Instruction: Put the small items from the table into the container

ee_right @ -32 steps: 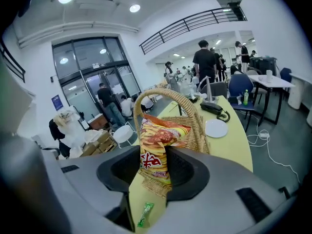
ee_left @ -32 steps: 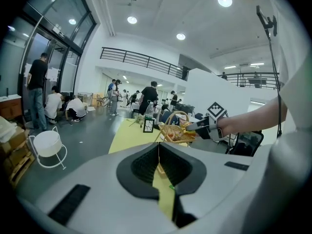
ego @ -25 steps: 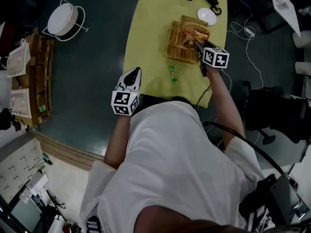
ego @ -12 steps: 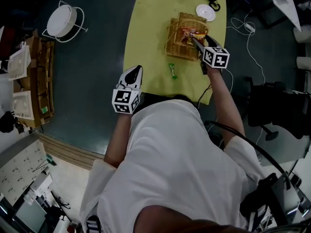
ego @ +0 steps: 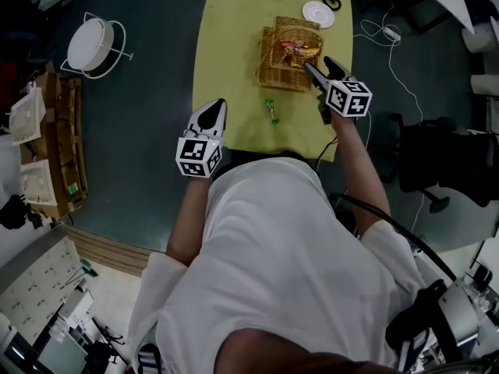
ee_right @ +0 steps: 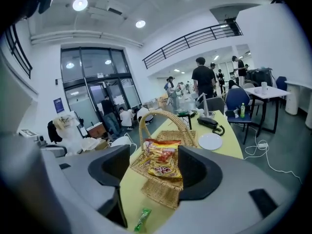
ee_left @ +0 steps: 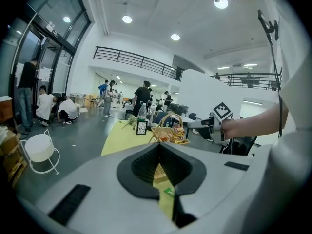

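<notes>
since the snack packet lies in the basket and the right gripper gapes empty, that drop looks done; left gripper closed, empty. next: pinch green candy on table beside basket.

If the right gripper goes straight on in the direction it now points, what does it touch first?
Most likely the snack packet lying in the wicker basket: it shows straight ahead between the open fingers of the right gripper. The basket's near edge might come first; depth is unclear.
</notes>
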The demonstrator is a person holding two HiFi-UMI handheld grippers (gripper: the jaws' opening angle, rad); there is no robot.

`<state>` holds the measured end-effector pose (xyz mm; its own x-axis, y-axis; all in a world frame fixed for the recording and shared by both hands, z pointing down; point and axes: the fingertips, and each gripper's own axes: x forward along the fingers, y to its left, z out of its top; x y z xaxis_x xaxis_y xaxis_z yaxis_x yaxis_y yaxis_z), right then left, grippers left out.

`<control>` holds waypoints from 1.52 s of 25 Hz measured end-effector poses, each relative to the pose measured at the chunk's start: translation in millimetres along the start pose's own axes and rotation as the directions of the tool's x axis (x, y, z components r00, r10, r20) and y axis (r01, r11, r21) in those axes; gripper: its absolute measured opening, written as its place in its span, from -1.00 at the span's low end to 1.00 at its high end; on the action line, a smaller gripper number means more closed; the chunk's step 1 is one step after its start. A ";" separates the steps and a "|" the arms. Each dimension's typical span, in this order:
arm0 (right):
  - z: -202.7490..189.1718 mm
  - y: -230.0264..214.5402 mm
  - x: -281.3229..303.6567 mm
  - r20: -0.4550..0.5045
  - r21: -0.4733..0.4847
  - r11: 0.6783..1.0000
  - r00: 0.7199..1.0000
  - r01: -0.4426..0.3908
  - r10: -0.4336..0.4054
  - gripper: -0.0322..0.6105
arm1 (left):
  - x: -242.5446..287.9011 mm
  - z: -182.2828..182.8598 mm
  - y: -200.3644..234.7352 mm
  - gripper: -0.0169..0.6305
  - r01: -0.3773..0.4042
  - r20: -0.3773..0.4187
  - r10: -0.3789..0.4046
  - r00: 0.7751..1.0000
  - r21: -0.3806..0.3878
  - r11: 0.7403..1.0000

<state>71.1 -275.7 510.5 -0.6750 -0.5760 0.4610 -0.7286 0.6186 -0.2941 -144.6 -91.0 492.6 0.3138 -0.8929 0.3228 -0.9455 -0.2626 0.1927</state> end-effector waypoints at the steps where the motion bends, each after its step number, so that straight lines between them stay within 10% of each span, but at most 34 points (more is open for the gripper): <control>1: -3.1 4.3 -3.6 -0.005 -0.006 1.000 1.000 -0.012 0.012 0.09 | 2.6 1.9 -1.1 -0.92 0.006 0.001 -0.006 1.000 0.001 1.000; 7: -23.3 36.8 -28.1 -0.007 -0.075 0.992 0.995 -0.097 0.097 -0.80 | 18.7 7.7 -9.8 -0.92 0.057 -0.007 -0.057 0.998 0.024 0.998; 27: -99.1 70.6 -47.4 -0.110 -0.033 0.990 0.985 -0.140 0.136 -0.82 | 50.2 -25.2 -36.3 -0.92 0.186 -0.085 -0.182 0.980 0.034 0.982; 38: -156.5 77.6 -87.1 -0.121 0.080 0.994 0.989 -0.072 0.081 -0.82 | 95.1 -117.8 -82.4 -0.76 0.390 -0.328 -0.328 0.886 0.144 0.909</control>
<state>91.5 -94.0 578.6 -0.7130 -0.4550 0.5335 -0.6853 0.6134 -0.3927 -26.6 -111.2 616.6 0.6170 -0.5851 0.5263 -0.7498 -0.6401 0.1674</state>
